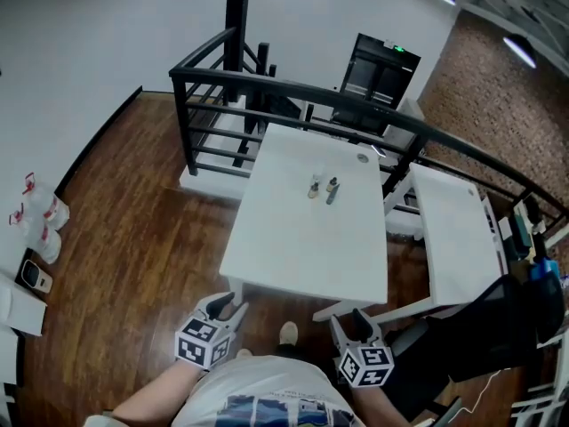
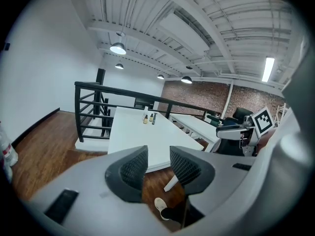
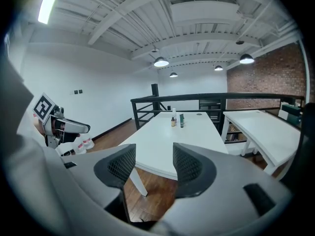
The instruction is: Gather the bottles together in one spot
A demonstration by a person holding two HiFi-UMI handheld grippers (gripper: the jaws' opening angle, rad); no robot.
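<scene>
At the bottom of the head view, a person's arms reach forward with a gripper in each hand. The left gripper (image 1: 228, 306) sits lower left of centre and the right gripper (image 1: 349, 323) lower right of centre, each with its marker cube facing up. Both are over the wooden floor (image 1: 133, 238), short of the near edge of the surface (image 1: 302, 247). A pale shoe (image 1: 289, 332) shows between them.

In its own view the left gripper (image 2: 158, 154) has its jaws partly apart with a moderate gap. Only the floor and the shoe show through it, and nothing is held. The right gripper (image 3: 154, 156) has its jaws somewhat wider apart and is also empty, with the near edge of the surface and one of its legs showing in the gap.

The white surface stretches up the middle of the head view. The bottles (image 1: 322, 188) stand on its far half, slightly right of its centre line and close beside one another: a small amber one at left and a dark one at right. The right gripper view also shows a taller white one just behind them. Both grippers are well apart from them.

A second white table (image 1: 453, 238) lies at right. A black railing (image 1: 267, 83) runs behind both, and clear jugs (image 1: 40, 212) stand at the far left edge.
</scene>
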